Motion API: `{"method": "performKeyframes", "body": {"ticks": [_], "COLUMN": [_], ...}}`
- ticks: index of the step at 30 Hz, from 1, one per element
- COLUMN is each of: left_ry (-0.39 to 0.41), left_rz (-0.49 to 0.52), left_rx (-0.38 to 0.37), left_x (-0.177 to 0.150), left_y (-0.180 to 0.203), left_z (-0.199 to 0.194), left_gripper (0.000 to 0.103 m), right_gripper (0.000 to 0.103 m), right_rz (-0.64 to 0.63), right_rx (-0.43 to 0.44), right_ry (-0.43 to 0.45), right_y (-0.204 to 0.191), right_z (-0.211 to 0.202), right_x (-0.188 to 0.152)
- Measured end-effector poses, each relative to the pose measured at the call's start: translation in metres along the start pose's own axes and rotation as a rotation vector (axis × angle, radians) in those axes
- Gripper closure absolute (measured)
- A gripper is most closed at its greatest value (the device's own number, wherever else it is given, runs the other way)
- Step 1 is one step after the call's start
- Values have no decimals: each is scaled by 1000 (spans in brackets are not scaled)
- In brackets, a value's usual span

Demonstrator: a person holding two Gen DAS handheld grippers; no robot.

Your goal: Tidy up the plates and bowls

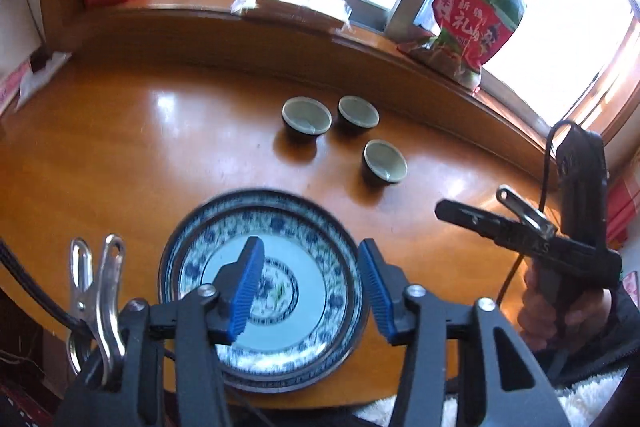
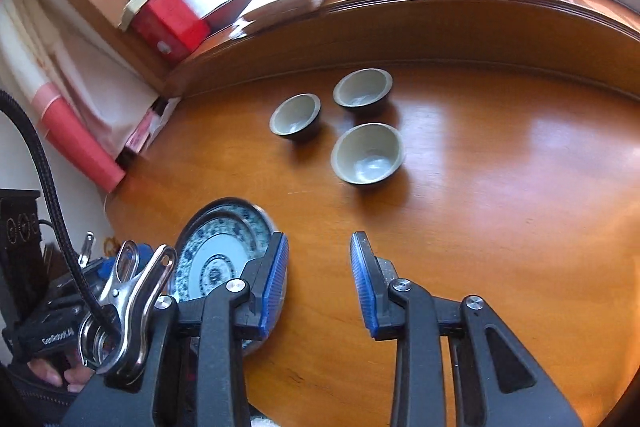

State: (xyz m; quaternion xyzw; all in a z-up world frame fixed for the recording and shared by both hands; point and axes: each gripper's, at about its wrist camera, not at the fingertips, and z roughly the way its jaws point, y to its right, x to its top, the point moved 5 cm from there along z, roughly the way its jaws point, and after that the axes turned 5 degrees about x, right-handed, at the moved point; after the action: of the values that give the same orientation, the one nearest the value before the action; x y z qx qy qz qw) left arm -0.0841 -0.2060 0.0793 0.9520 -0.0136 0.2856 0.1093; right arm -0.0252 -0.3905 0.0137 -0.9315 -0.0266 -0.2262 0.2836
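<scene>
Plates stacked, bowls next

Your left gripper hangs with jaws apart over the stacked plates (near worktop edge); your right gripper, also empty and parted, should reach the three bowls beyond.

A glossy orange-brown wooden table carries two blue-and-white patterned plates, stacked at its near edge. Farther back, near the middle, three small dark bowls with pale insides stand upright in a loose triangle, close together.
</scene>
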Motion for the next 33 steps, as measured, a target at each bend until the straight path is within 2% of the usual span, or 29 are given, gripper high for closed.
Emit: {"method": "performKeyframes", "body": {"ticks": [4, 10, 20, 23, 27, 33], "left_ry": [35, 29, 8, -4, -33, -80], "left_rz": [45, 117, 143, 162, 160, 196], "left_rx": [-4, -26, -47, -43, -52, -60], "left_x": [14, 30, 59, 69, 75, 72], "left_y": [16, 43, 64, 68, 70, 77], "left_z": [8, 25, 62, 76, 95, 118], "left_gripper": [55, 55, 55, 58, 60, 60], "right_gripper": [69, 69, 69, 70, 71, 75], "right_rz": [39, 77, 105, 92, 105, 99], "right_rx": [-30, -60, -94, -104, -66, -15], "right_ry": [24, 64, 98, 109, 85, 23], "right_y": [19, 43, 74, 79, 81, 74], "right_z": [-13, -31, -37, -34, -21, 4], "right_x": [2, 7, 32, 43, 55, 56]}}
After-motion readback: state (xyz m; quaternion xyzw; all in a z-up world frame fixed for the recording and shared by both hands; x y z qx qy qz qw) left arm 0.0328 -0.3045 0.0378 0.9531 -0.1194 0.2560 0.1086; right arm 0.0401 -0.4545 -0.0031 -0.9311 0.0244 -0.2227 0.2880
